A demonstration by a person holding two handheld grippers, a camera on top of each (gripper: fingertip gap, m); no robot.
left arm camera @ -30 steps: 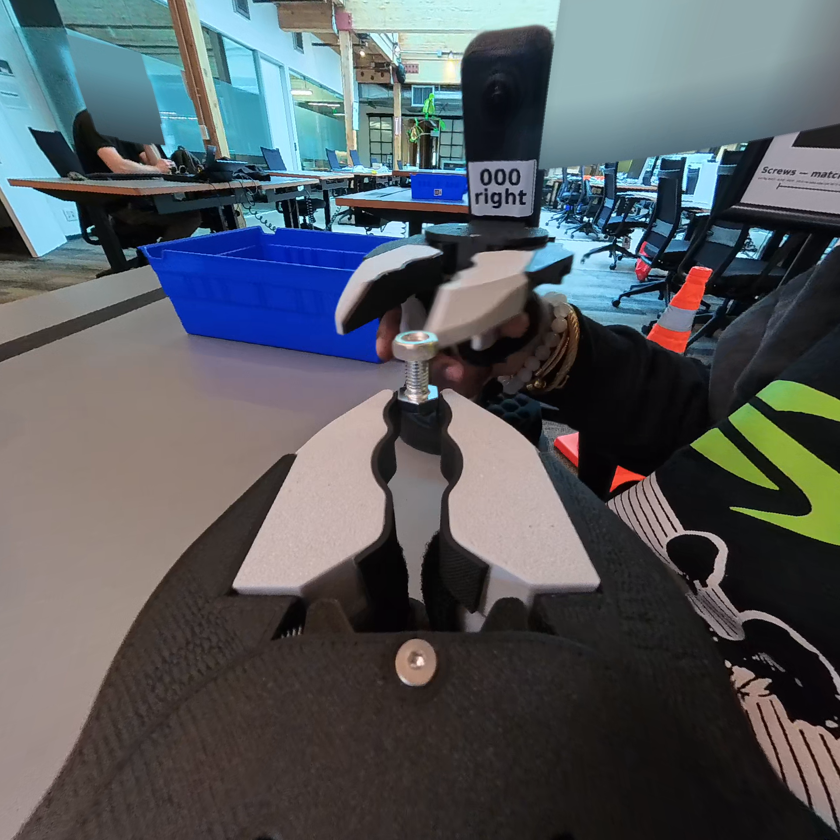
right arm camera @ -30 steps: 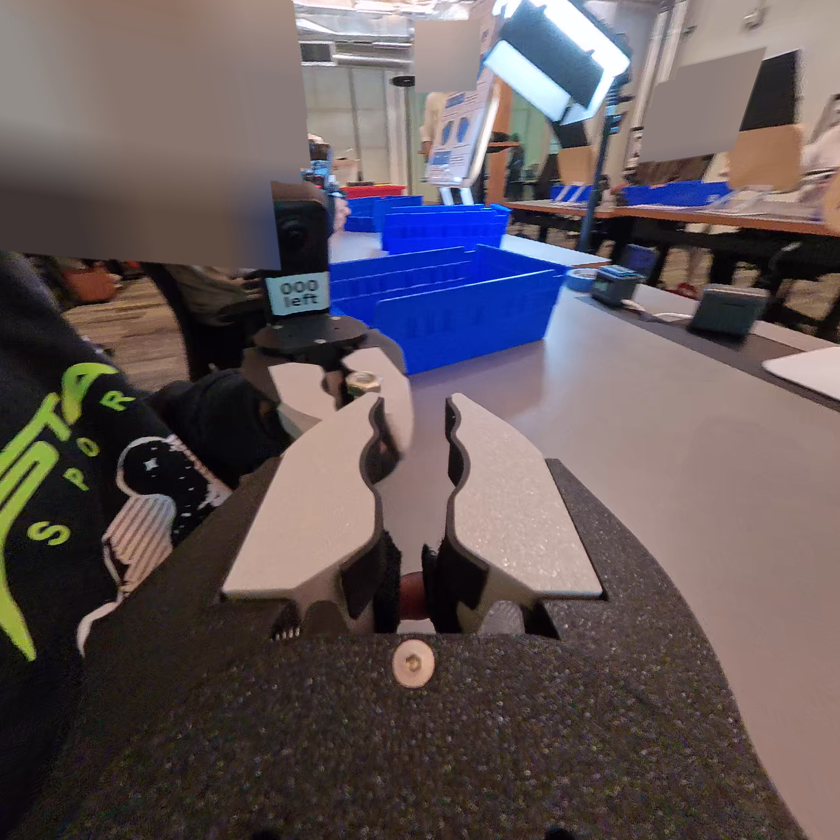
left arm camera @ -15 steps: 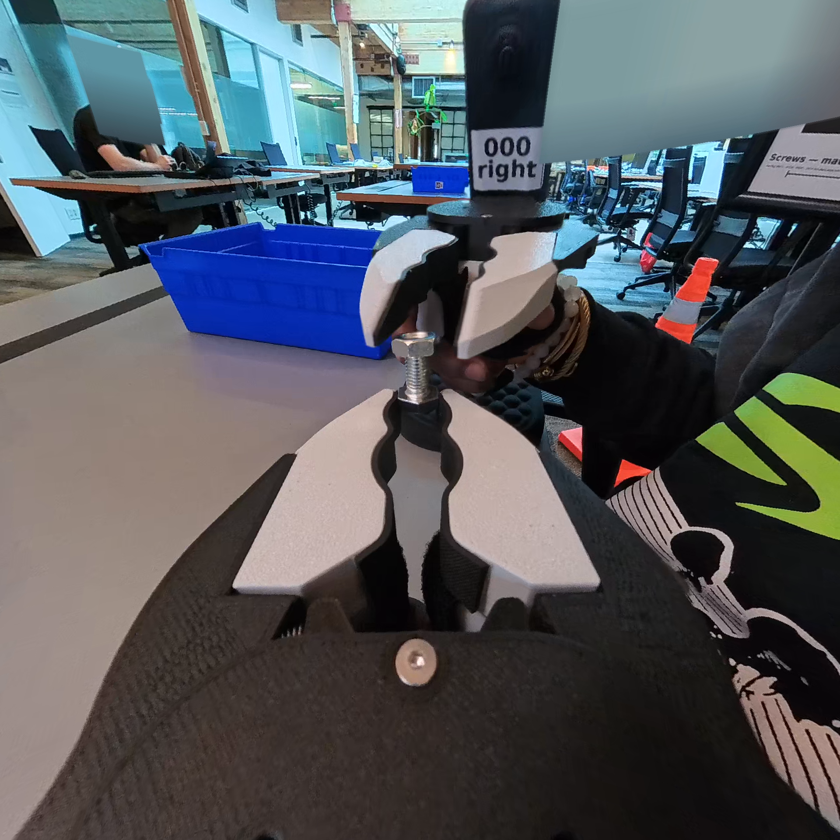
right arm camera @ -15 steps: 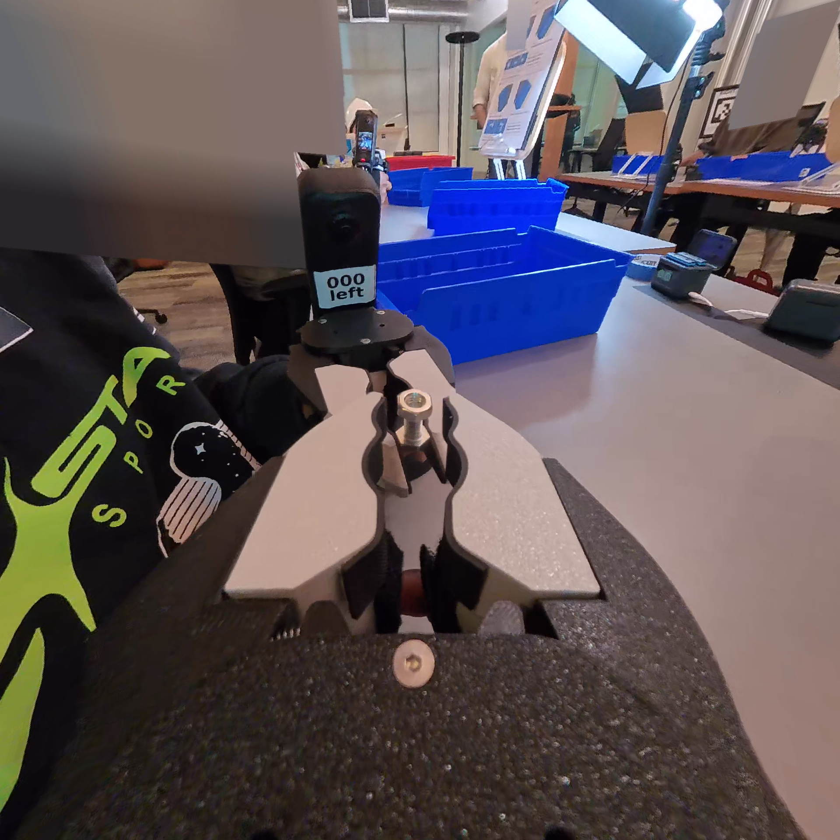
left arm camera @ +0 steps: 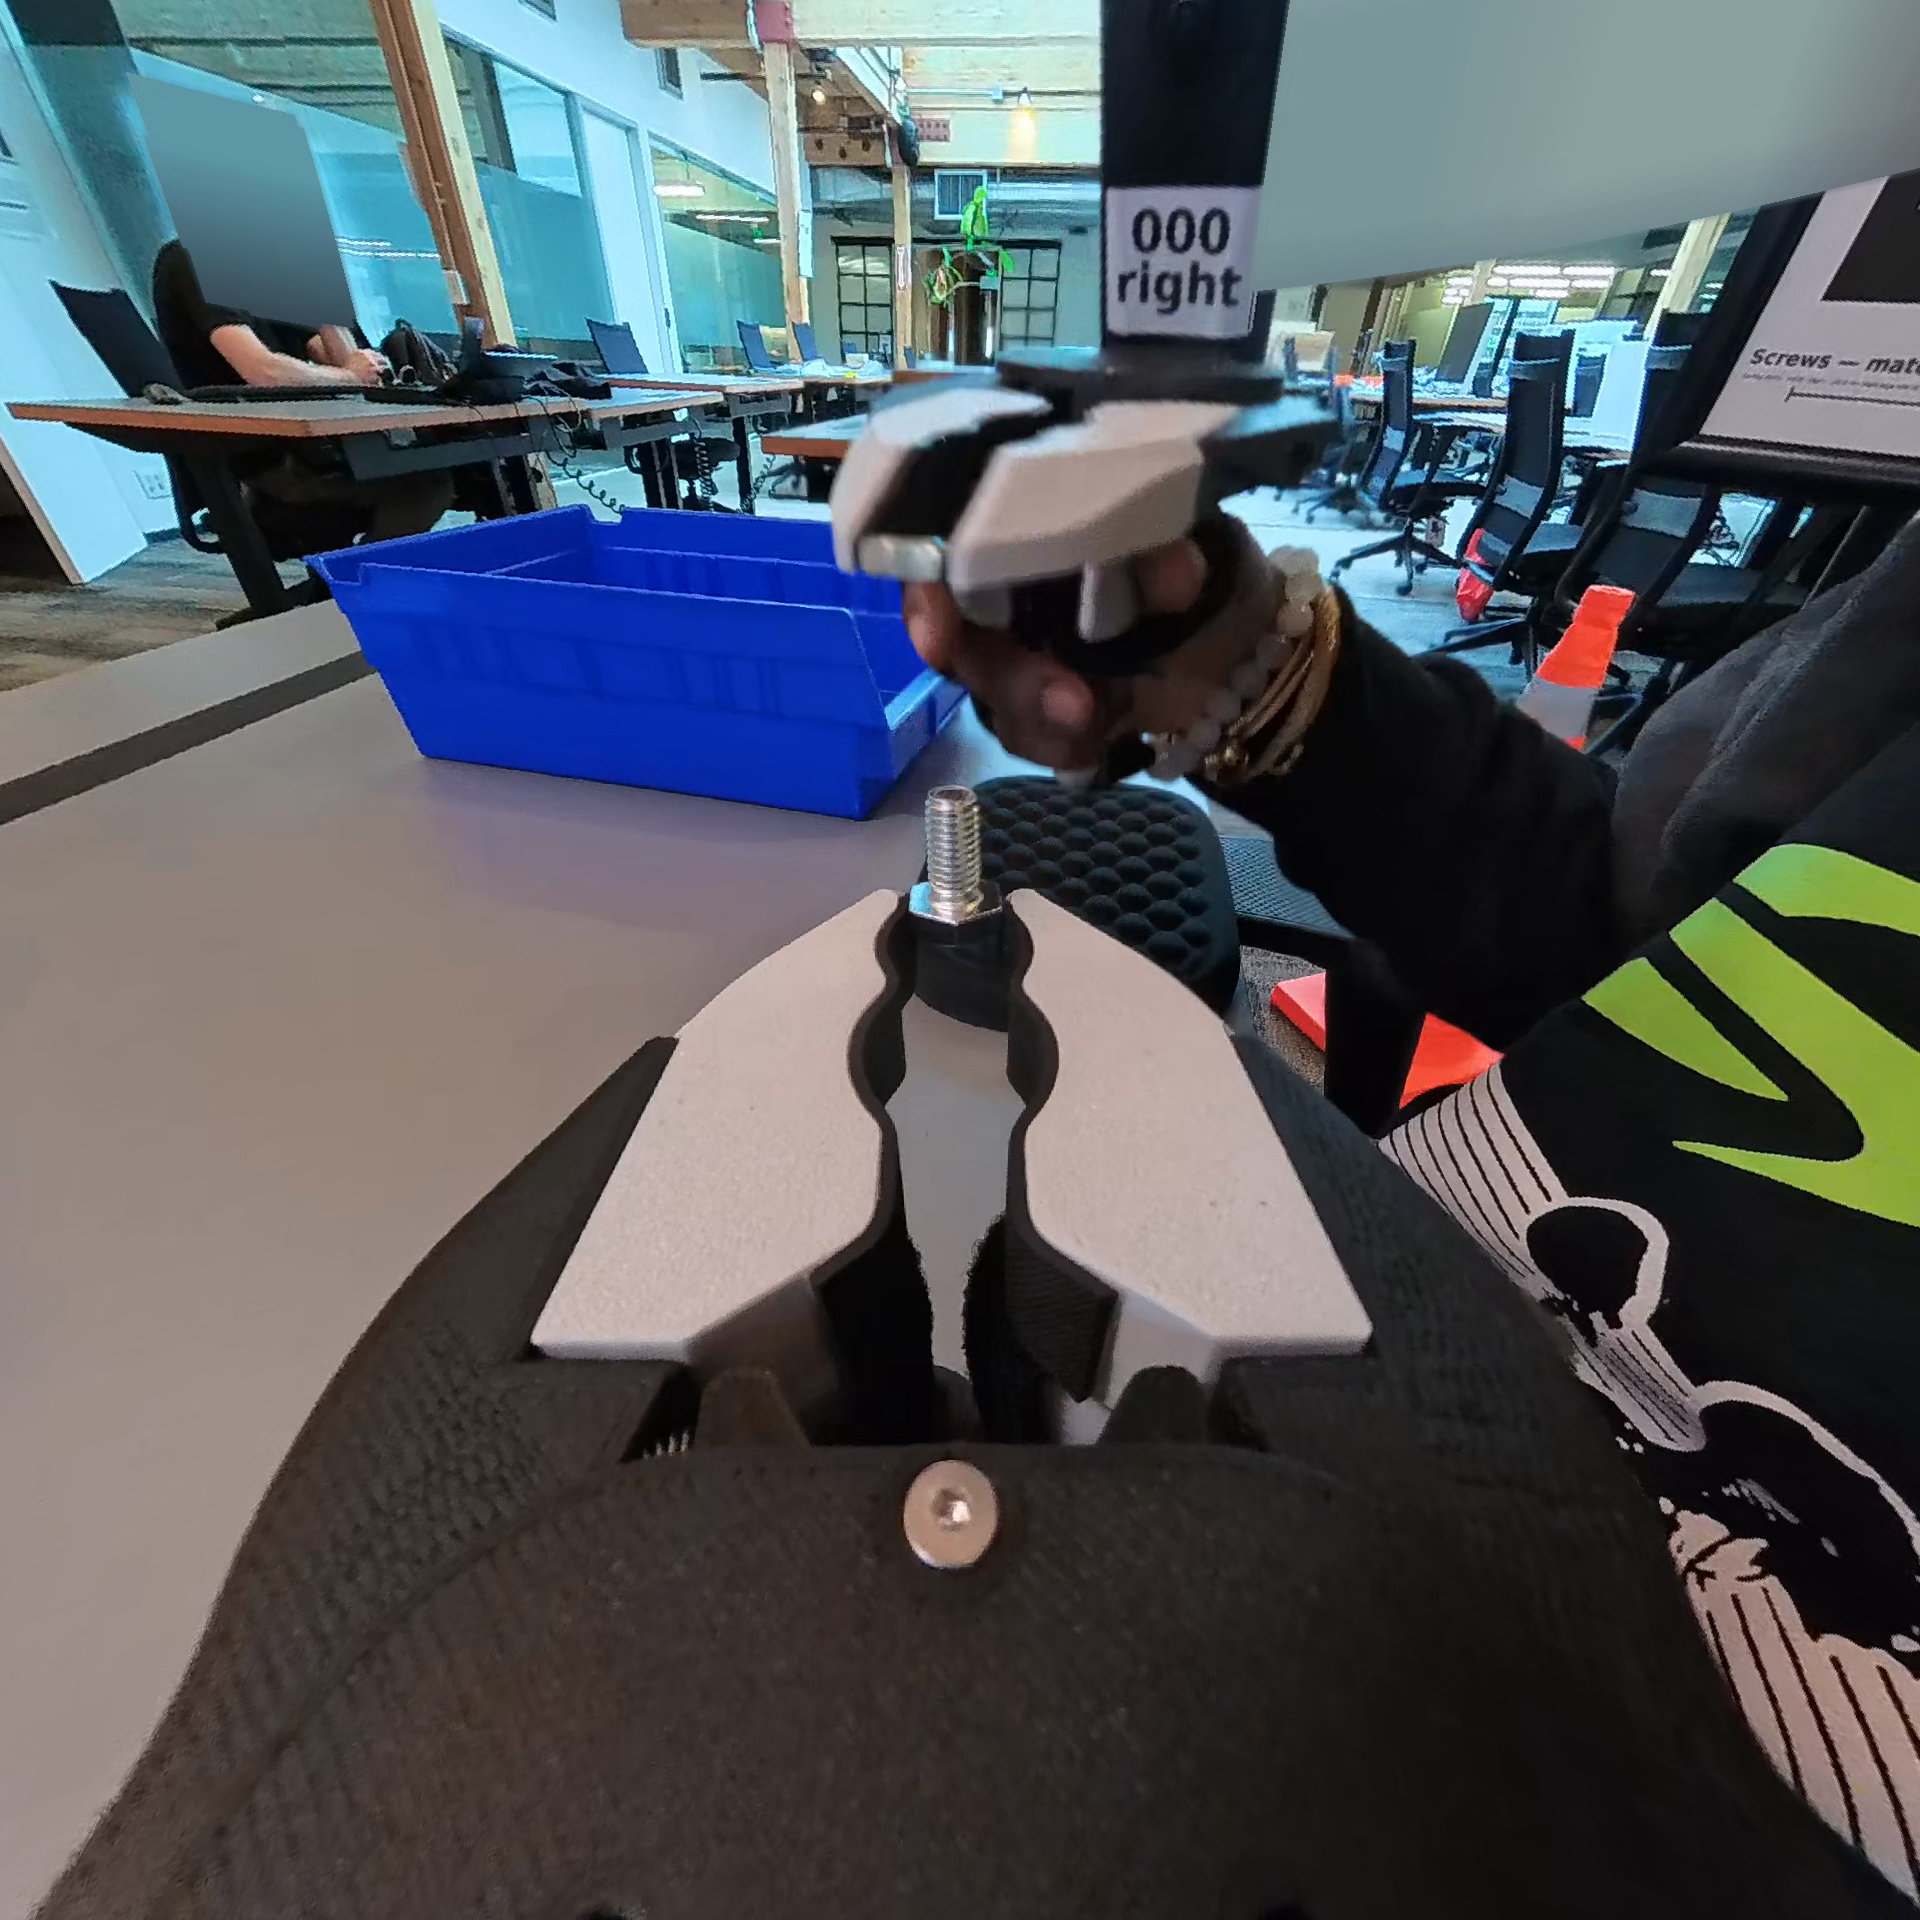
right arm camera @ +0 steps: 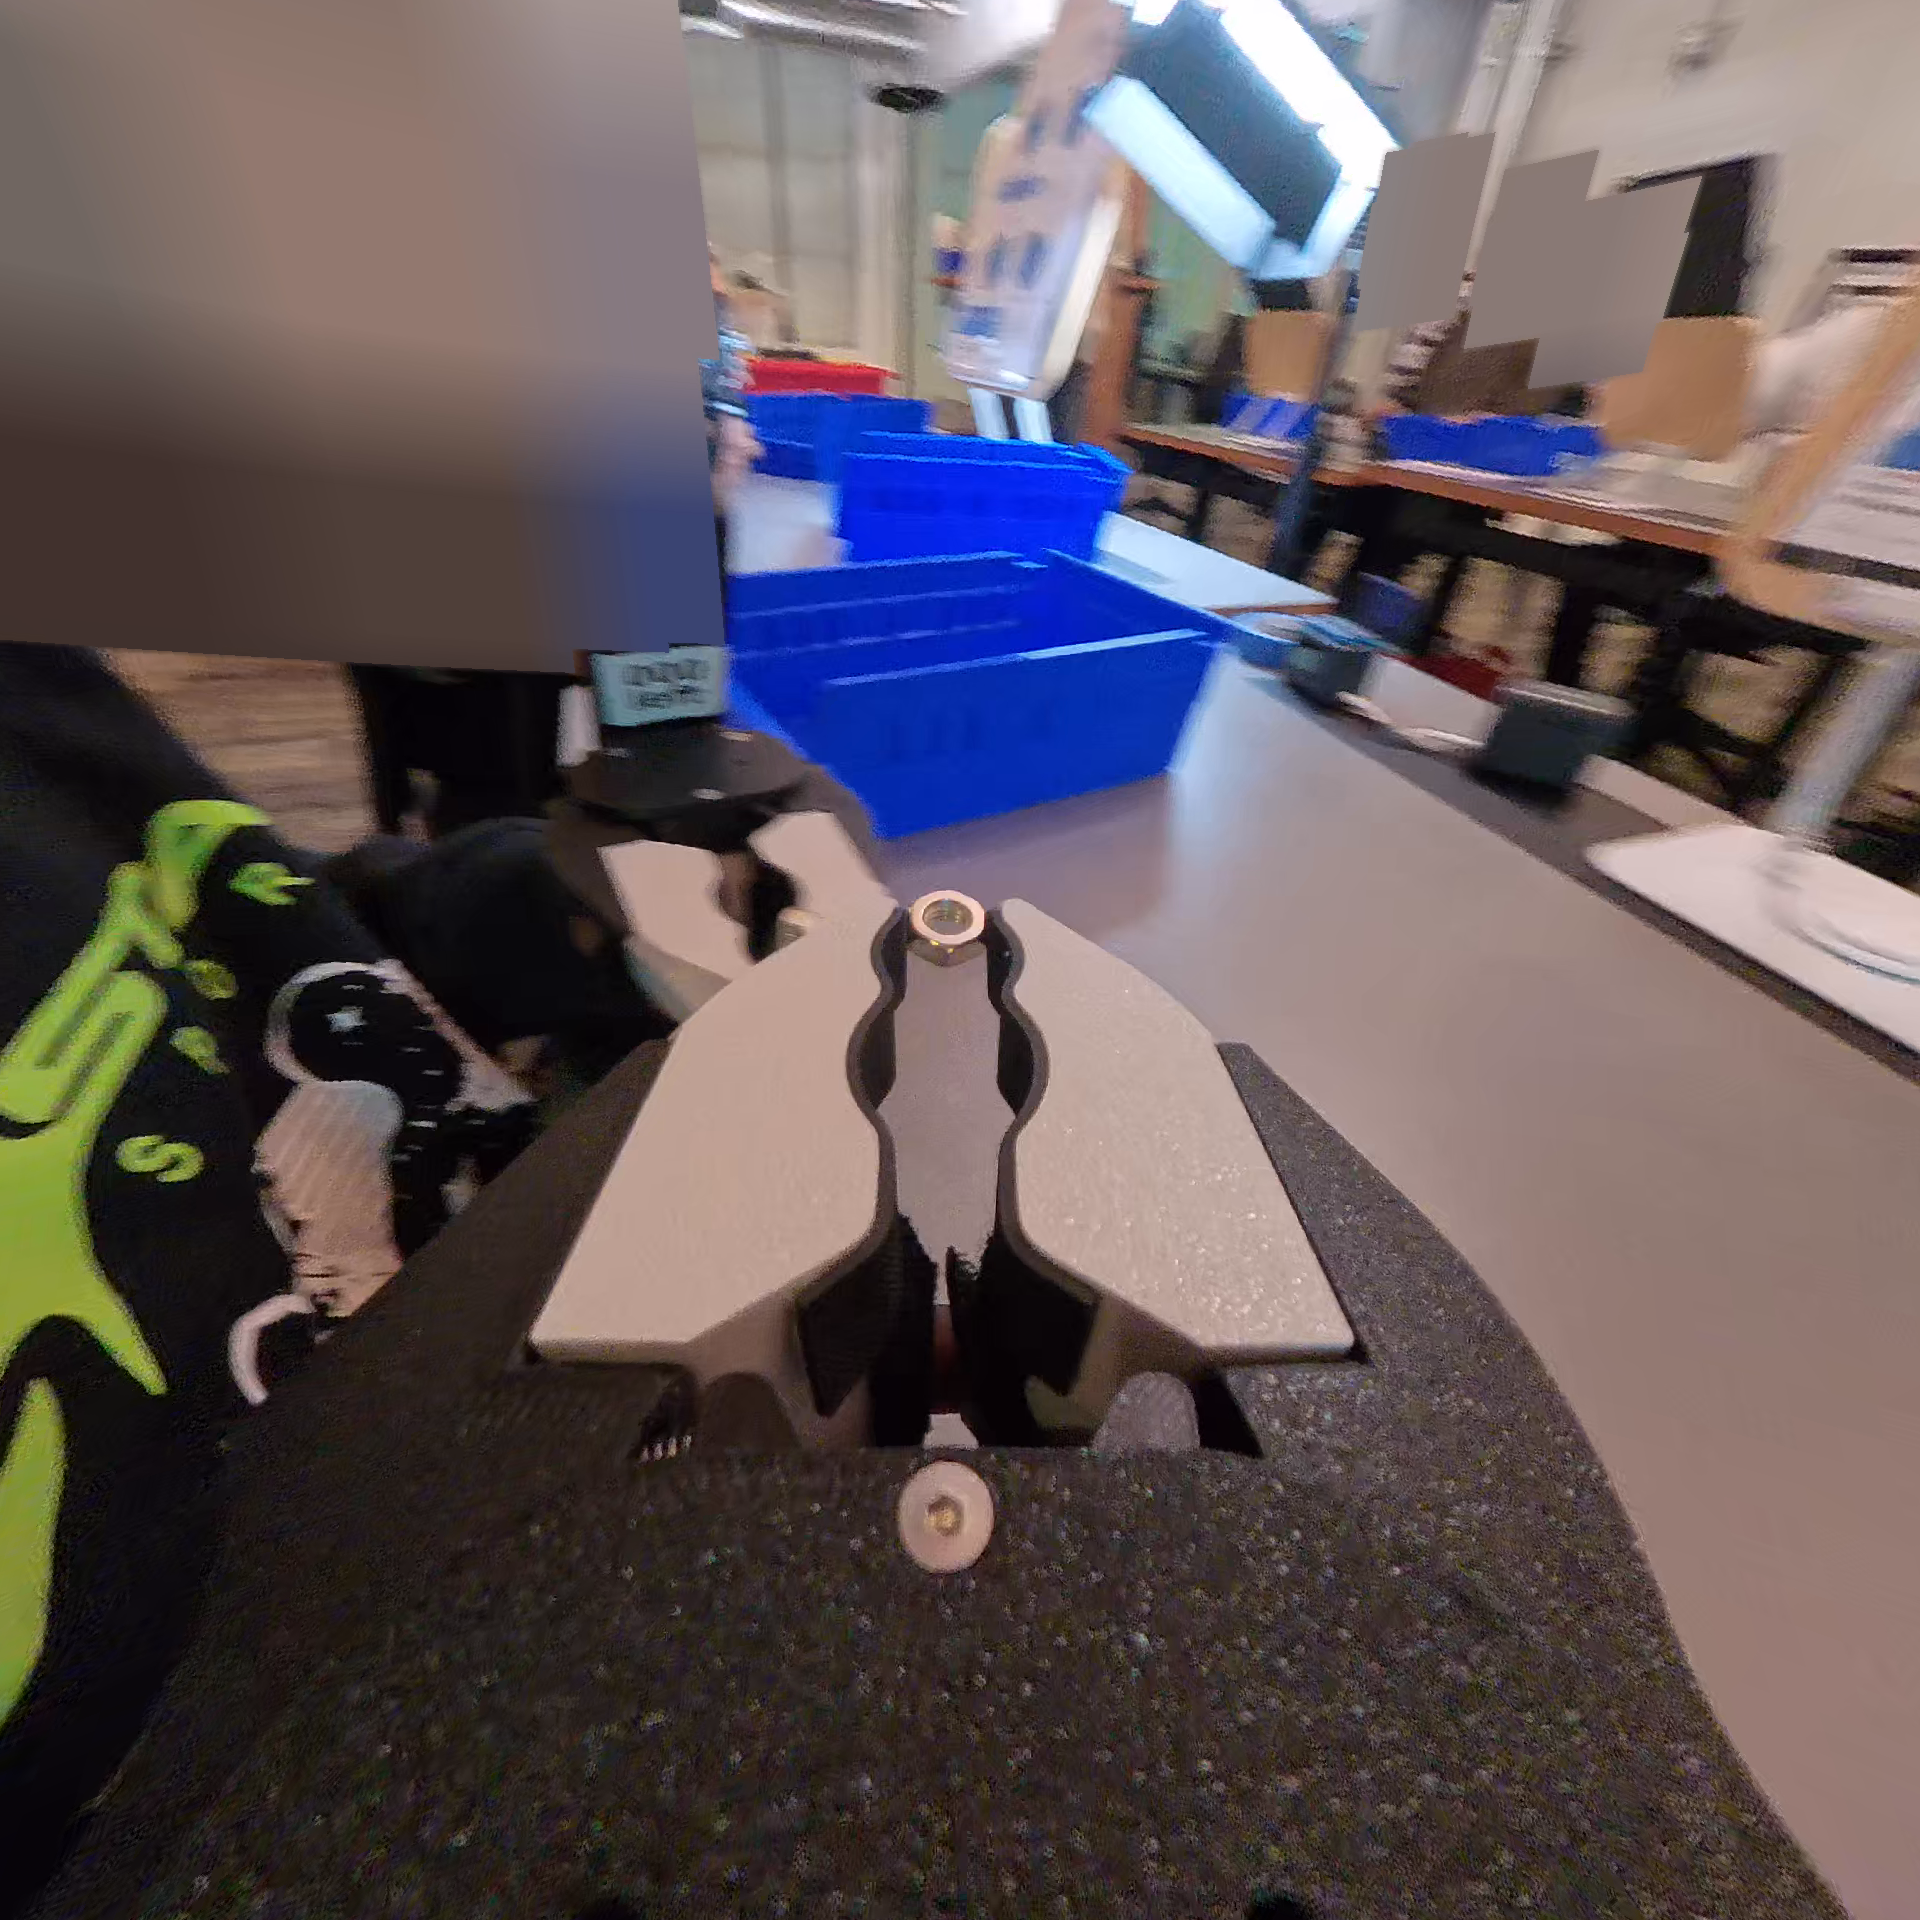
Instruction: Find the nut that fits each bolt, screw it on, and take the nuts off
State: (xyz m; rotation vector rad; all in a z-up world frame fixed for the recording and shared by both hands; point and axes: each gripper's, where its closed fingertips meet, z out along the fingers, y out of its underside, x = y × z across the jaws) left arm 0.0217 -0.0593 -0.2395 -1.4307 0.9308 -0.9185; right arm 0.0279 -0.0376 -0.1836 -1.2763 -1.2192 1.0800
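My left gripper (left arm camera: 954, 920) is shut on the hex head of a silver bolt (left arm camera: 953, 844). The bolt stands upright with its bare threaded shank pointing up, held above the grey table (left arm camera: 312, 987). My right gripper (right arm camera: 942, 935) is shut on a small silver hex nut (right arm camera: 942, 922) at its fingertips. In the left wrist view the right gripper (left arm camera: 914, 540) is blurred, up and a little right of the bolt, with the nut (left arm camera: 900, 558) clear of the thread. The left gripper (right arm camera: 774, 904) shows low left in the right wrist view.
A blue divided bin (left arm camera: 644, 644) stands on the table beyond the bolt and also shows in the right wrist view (right arm camera: 966, 707). A black mesh chair seat (left arm camera: 1101, 873) and an orange cone (left arm camera: 1574, 665) are off the table edge. Small grey devices (right arm camera: 1548, 732) and a white sheet (right arm camera: 1766, 904) lie at the right. Spacing between my two grippers at the tips: around 6 cm.
My right gripper closed on the nut at the top of the bolt and lifted it up off the thread. The bolt stays in my left gripper, its shank now bare.
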